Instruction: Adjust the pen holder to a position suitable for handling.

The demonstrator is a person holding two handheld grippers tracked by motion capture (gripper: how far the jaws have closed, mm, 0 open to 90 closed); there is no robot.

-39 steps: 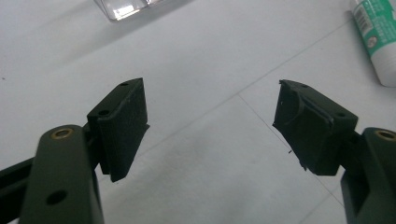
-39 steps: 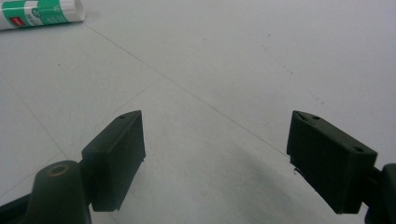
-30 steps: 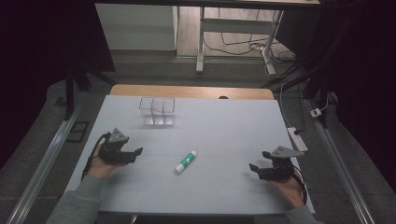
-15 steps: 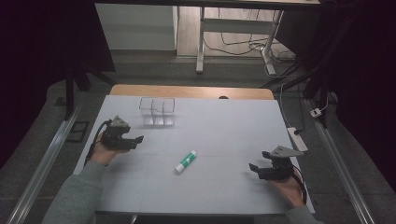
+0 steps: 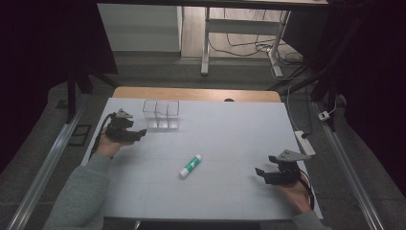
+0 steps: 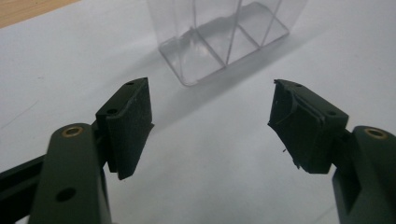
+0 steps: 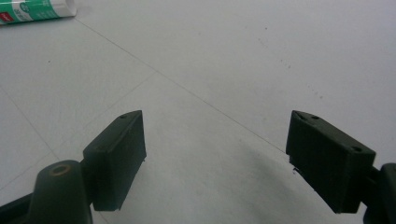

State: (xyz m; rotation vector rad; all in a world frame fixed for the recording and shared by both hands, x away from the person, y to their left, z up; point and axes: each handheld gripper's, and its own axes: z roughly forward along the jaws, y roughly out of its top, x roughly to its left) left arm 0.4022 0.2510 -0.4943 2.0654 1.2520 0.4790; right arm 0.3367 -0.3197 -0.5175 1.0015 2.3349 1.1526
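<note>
We see the left gripper [image 5: 138, 133] at the far left of the white table [image 5: 225, 124], just beside the clear divided box [image 5: 162, 114], its tips aimed at the box's near left corner. A second ago it hovered nearer the person, level with the glue stick; half a second ago it was partway up; now it has travelled away from the person and a little inward, so the sleeve stretches further over the table edge. In the left gripper view its jaws stand wide apart with only bare table between them — they have just been closing slightly, yet nothing is touched, and the box [image 6: 224, 39] stands ahead of the gap, upright, its thin partitions visible through the walls. The right gripper [image 5: 263, 173] sits near the table's near right corner, in the same place as in both earlier frames, pointing left toward the middle. In the right gripper view its jaws are likewise spread, empty, over plain tabletop, with the capped end of the glue stick [image 7: 35, 11] at the upper left corner. From above we find the green-and-white glue stick [image 5: 190, 166] lying flat in the middle of the table, slanted, well apart from both grippers and unmoved since the earlier frames; the box has not shifted either.
</note>
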